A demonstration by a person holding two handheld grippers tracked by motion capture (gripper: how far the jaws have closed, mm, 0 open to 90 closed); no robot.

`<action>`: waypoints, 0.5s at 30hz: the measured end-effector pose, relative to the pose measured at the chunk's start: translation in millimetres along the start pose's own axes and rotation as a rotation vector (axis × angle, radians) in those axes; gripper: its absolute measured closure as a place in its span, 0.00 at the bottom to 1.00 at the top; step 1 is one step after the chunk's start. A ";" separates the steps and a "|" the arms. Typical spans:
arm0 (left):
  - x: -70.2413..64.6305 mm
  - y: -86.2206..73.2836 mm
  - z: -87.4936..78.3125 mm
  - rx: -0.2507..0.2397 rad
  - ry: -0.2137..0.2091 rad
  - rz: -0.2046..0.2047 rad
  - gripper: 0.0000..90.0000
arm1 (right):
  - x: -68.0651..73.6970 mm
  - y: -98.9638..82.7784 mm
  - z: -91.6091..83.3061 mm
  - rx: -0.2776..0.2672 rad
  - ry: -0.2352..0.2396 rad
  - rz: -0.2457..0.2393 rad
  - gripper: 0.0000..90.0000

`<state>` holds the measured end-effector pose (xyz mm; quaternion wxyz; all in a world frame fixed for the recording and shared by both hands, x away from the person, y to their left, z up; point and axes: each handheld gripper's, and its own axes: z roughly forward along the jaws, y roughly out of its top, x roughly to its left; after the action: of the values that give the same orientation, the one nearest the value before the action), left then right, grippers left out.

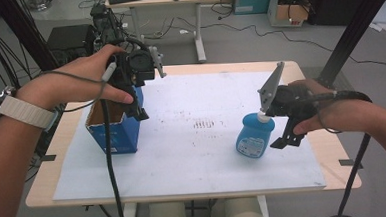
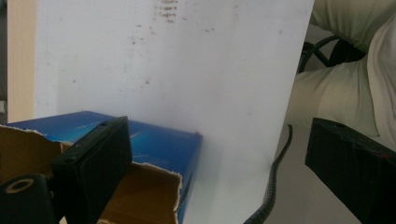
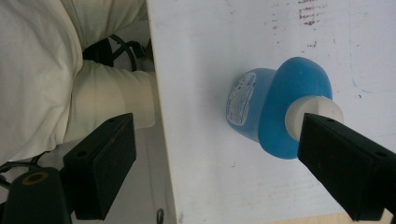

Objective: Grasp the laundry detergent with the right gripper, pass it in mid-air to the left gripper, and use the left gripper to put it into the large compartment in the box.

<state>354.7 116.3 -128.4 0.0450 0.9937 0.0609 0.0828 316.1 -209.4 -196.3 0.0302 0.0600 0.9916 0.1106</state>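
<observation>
A blue cardboard box with its torn top open stands on the left part of the white board. My left gripper hangs over the box's right rim, open; in the left gripper view its jaws stand wide, one above the box opening, the other past the board's edge. A blue bottle with a white cap stands upright at the right. My right gripper is just right of it, open. In the right gripper view one jaw overlaps the cap of the bottle, with nothing gripped.
The board lies on a wooden table. The person's knees sit under the front edge. A desk with a keyboard stands behind, with cables on the floor. Black frame posts rise at both back corners.
</observation>
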 end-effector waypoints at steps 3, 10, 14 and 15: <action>0.8 0.4 -0.1 0.007 -0.006 -0.003 0.07 | -0.2 0.0 -1.0 -0.003 -0.002 0.003 0.13; 0.8 2.5 1.6 0.012 -0.002 -0.005 0.06 | 1.2 -0.1 -5.2 -0.004 -0.012 0.002 0.13; -0.4 1.6 3.4 0.010 -0.001 -0.008 0.06 | 1.6 0.2 -7.7 0.001 -0.023 -0.001 0.12; -0.6 1.3 4.1 0.009 -0.004 -0.010 0.06 | 1.7 0.3 -8.6 -0.003 -0.030 0.000 0.11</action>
<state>355.0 114.6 -132.4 0.0412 0.9937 0.0664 0.0802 313.9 -210.7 -187.9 0.0451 0.0616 0.9909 0.1111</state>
